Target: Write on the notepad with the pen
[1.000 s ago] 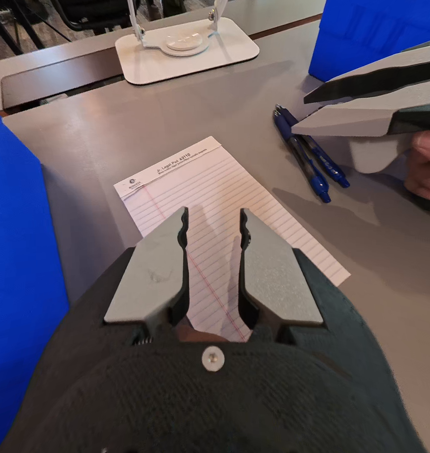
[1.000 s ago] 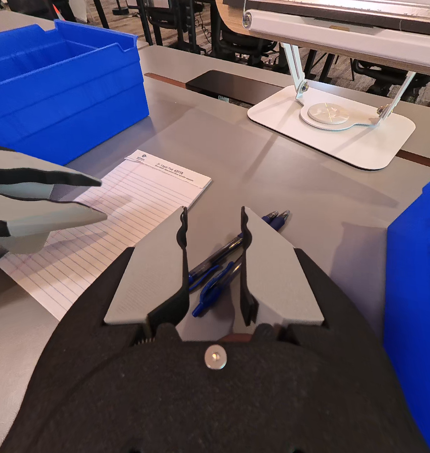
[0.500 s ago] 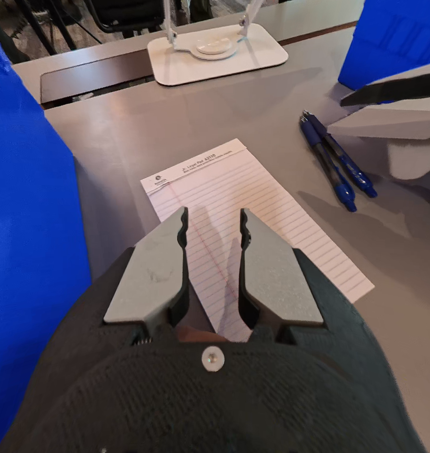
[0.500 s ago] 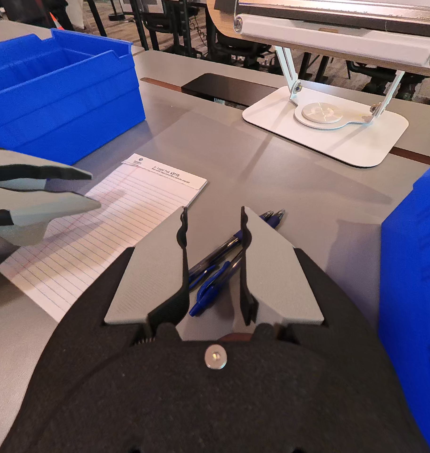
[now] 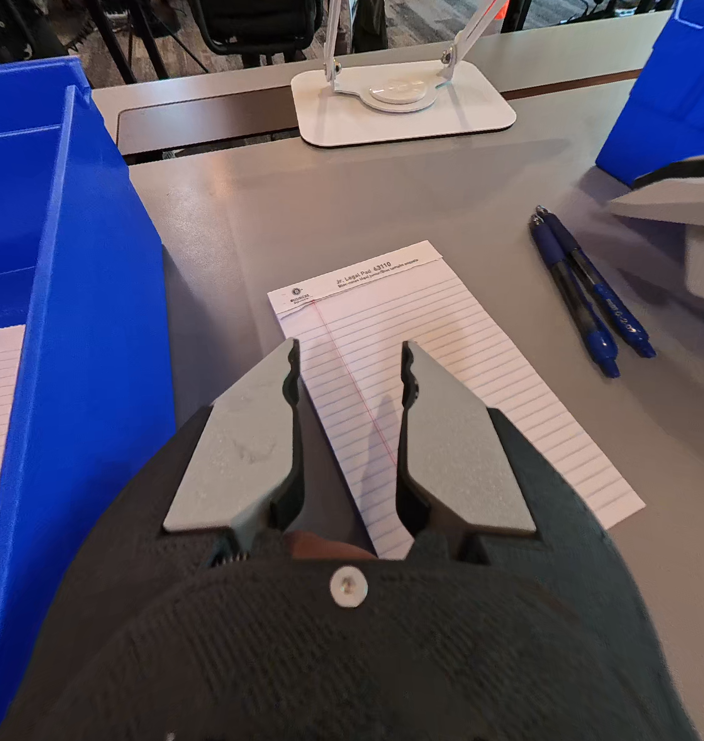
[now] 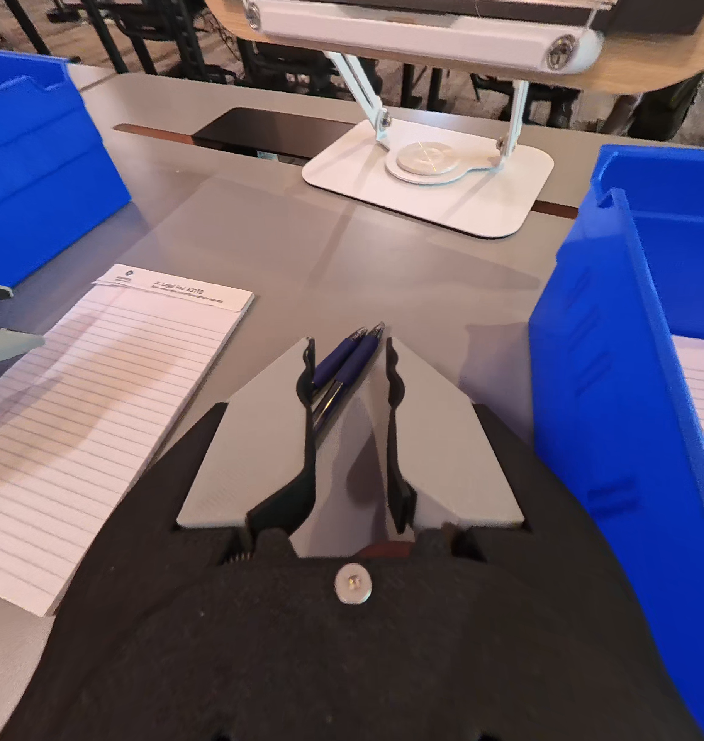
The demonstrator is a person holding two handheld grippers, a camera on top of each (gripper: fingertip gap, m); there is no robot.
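Evenly bright, soft indoor light from overhead. Broad sheen on the grey table (image 6: 382,260) just in front of the white stand base (image 6: 430,180); no blown highlights. Soft-edged finger shadows across the notepad (image 5: 442,361) in the left wrist view, and a diffuse shadow band over the notepad (image 6: 101,381) in the right wrist view. Strong wide-angle stretch toward the frame edges: blue bin (image 5: 81,280) left of the notepad bowed and smeared. Right wrist view slightly motion-blurred; pens (image 6: 350,357) soft. Left wrist view sharper, print on the pad header crisp.

Blue bins (image 5: 81,280) (image 6: 631,361) flank grey table (image 5: 342,192); white stand base (image 6: 430,184) at back.
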